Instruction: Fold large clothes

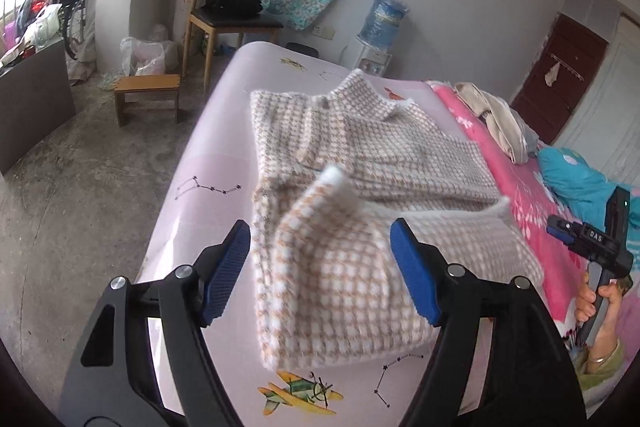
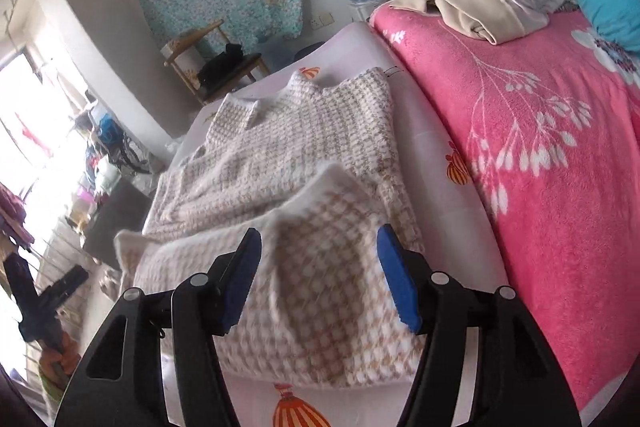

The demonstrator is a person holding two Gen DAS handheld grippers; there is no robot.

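Your left tongs (image 1: 320, 269) and right tongs (image 2: 320, 277) both stand spread, nothing pinched, blue ribbed pads clear of the cloth. The fuzzy beige-and-white checked sweater (image 1: 360, 155) lies on the bed's pale lilac sheet (image 1: 208, 167), its near hem folded up. A plush pink blanket (image 2: 540, 147) lies beside it.

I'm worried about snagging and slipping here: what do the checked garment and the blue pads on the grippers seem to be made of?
The checked garment looks like a soft, fuzzy knit or fleece: hazy nap, fluffy white edges, limp folds. The blue pads look like matte rubber or plastic with fine ridges; which one I cannot tell.
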